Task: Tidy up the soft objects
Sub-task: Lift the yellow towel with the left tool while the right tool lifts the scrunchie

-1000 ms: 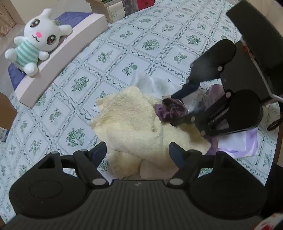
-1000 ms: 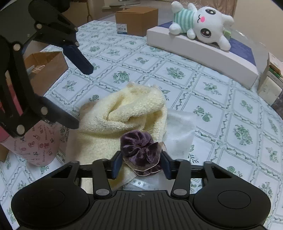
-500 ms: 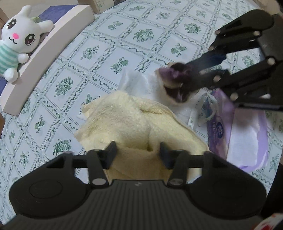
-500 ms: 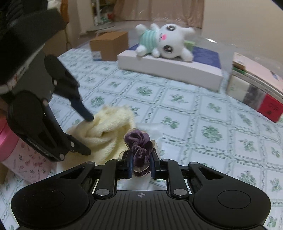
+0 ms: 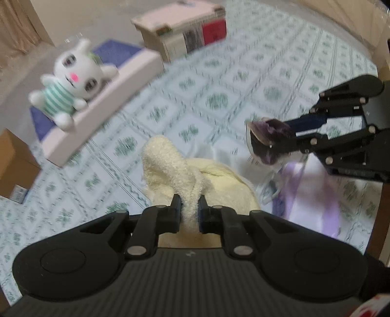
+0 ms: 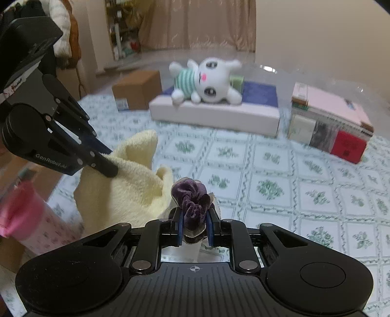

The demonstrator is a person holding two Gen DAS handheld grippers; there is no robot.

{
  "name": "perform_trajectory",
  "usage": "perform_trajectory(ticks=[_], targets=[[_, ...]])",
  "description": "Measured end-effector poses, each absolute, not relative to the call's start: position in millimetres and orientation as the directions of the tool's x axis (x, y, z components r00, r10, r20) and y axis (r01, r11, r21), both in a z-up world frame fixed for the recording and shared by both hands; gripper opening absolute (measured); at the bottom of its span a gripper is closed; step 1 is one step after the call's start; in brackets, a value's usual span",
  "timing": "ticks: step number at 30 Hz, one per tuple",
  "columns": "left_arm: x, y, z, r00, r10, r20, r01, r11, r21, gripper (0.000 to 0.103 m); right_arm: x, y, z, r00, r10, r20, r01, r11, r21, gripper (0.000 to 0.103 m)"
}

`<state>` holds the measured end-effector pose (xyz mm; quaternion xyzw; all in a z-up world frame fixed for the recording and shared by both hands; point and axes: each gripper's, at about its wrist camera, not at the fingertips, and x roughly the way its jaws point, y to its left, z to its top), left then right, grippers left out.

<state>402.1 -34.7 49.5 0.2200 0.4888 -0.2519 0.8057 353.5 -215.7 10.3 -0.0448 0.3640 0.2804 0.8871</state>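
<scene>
Left hand-held gripper is closing on a fold of fluffy cream terry towel, lifting it off the patterned surface. Right hand-held gripper is clamping a purple velvet scrunchie aloft. Sorting is barely beginning; neither item is placed yet.

The counter is covered with a white cloth printed with green floral squares. At its far side lies a long white box with a blue top. Beside it stands a stack of boxes, one with a red face and a pink lid. A brown cardboard box sits at the opposite end. A beige curtain hangs behind.
</scene>
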Motion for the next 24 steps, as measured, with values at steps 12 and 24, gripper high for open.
perform_trajectory(ticks=[12, 24], targets=[[337, -39, 149, 0.525, -0.248, -0.814, 0.562, 0.819, 0.113, 0.012, 291, -238, 79, 0.649, 0.487, -0.584, -0.501, 0.852, 0.153, 0.019], [235, -39, 156, 0.575, -0.317, -0.755, 0.57, 0.817, 0.091, 0.012, 214, -248, 87, 0.656, 0.531, -0.536, -0.492, 0.84, 0.228, 0.019]])
